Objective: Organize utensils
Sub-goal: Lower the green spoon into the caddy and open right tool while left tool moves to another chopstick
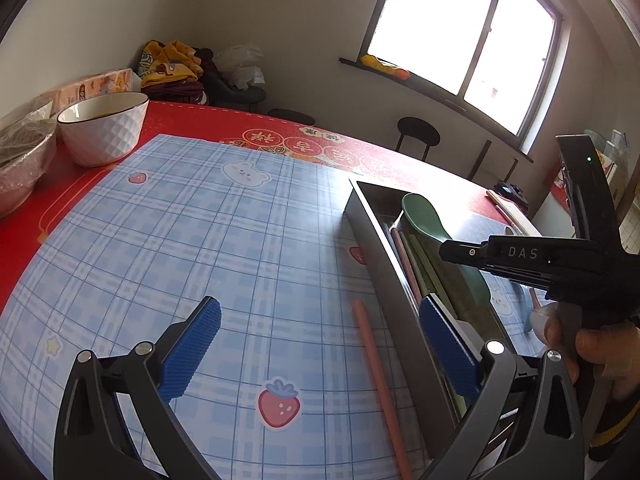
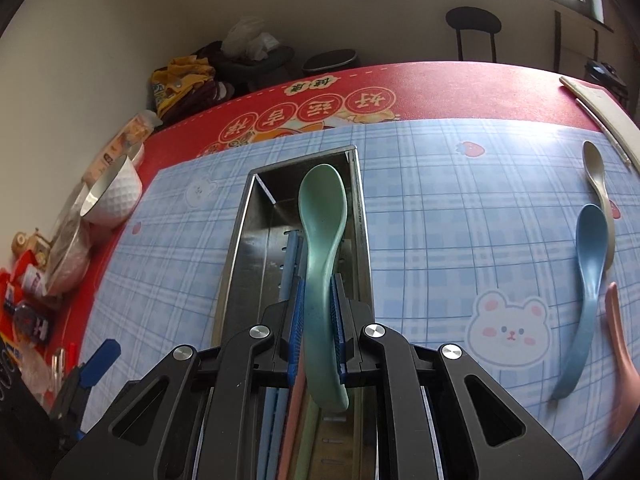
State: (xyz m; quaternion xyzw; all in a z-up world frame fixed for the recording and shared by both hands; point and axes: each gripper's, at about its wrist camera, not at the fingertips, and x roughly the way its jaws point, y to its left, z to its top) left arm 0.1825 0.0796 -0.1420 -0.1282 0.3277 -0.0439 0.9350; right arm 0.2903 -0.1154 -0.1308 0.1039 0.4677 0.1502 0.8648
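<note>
Clamped on a green spoon over the steel utensil tray: right gripper, pads tight against the handle.

Held mid-handle, bowl pointing far and hanging above the tray's far end; probably light, stiff moulded plastic, smooth and a little slippery, so best taken at the narrow handle as here, not at the rounded bowl; matte pale green, handle gently curved. Already lying in the tray: blue, pink and green chopsticks. Waiting at right on the checked mat: blue spoon, beige spoon and pink spoon, close together. To the left, left gripper spread wide and empty, near a pink chopstick lying just beside the tray's left wall.
</note>
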